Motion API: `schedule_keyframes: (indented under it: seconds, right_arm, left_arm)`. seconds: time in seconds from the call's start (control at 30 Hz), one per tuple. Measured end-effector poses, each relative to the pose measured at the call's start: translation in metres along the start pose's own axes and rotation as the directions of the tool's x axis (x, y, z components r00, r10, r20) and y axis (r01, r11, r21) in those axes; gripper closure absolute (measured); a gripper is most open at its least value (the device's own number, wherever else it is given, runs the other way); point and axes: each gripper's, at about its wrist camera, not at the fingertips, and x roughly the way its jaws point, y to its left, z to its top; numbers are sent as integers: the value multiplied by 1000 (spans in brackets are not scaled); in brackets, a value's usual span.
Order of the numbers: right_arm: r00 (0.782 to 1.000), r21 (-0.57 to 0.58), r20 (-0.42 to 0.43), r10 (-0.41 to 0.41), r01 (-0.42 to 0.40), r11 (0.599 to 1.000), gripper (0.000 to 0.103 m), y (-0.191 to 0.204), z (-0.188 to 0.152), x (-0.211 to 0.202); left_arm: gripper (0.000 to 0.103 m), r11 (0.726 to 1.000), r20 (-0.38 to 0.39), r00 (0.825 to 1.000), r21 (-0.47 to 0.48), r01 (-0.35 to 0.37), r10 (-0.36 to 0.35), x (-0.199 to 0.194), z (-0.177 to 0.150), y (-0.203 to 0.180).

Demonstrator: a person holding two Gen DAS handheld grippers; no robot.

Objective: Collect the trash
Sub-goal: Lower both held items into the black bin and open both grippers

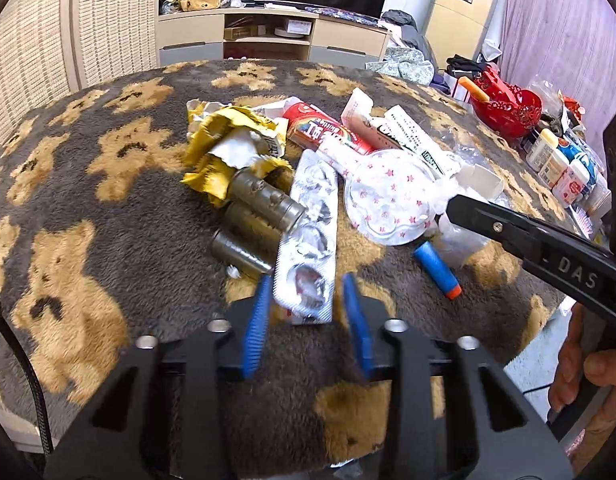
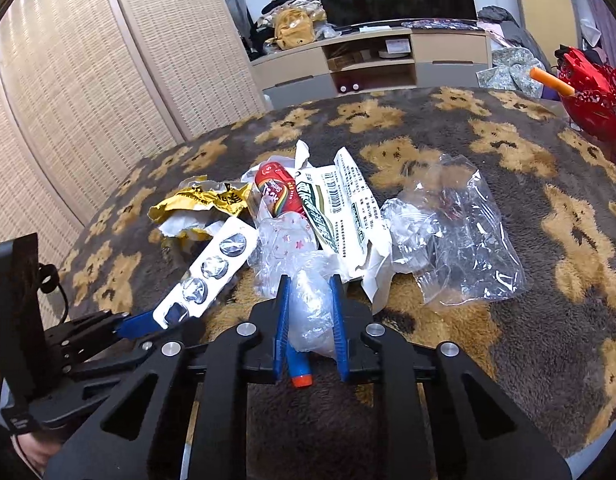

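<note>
The trash pile [image 1: 308, 168] is spread mid-counter [image 1: 108, 208]. The blister pack [image 1: 308, 256], at 12 o'clock, is straddled by the parted left tongs [image 1: 306, 300]. Crumpled clear plastic [image 2: 310, 312] is bracketed by the right tongs [image 2: 310, 300]; grip cannot be told.

Grey blanket [image 1: 108, 240] with tan bears; yellow wrapper [image 1: 224, 140]; red basket [image 1: 508, 108].

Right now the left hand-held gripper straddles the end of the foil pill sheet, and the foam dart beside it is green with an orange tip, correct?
Only the colour is wrong: the foam dart is blue with an orange tip, per the left wrist view. The left hand-held gripper does straddle the pill sheet.
</note>
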Motion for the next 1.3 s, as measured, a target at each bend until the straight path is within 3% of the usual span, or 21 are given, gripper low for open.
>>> schedule_keyframes:
  seconds: [0.2, 0.47, 0.73, 1.0, 1.3]
  right_arm:
    - [999, 19, 37, 23, -24, 1000, 85, -4, 4, -19]
    - [995, 16, 96, 40, -42, 999, 86, 3, 13, -54]
    - [985, -18, 161, 55, -52, 998, 86, 23, 8, -118]
    - [987, -45, 159, 34, -27, 999, 86, 34, -36, -171]
    - [999, -40, 50, 6, -4, 999, 86, 29, -106, -178]
  left_arm:
    - [92, 1000, 9, 1000, 24, 7, -8, -5, 1, -9]
    - [97, 999, 62, 998, 47, 15, -18, -44, 2, -26]
    - [97, 998, 157, 988, 57, -1, -8, -117, -7, -46]
    - [97, 997, 179, 984, 78, -11, -4, -174, -52, -76]
    - [97, 997, 101, 994, 63, 35, -42, -175, -120, -89]
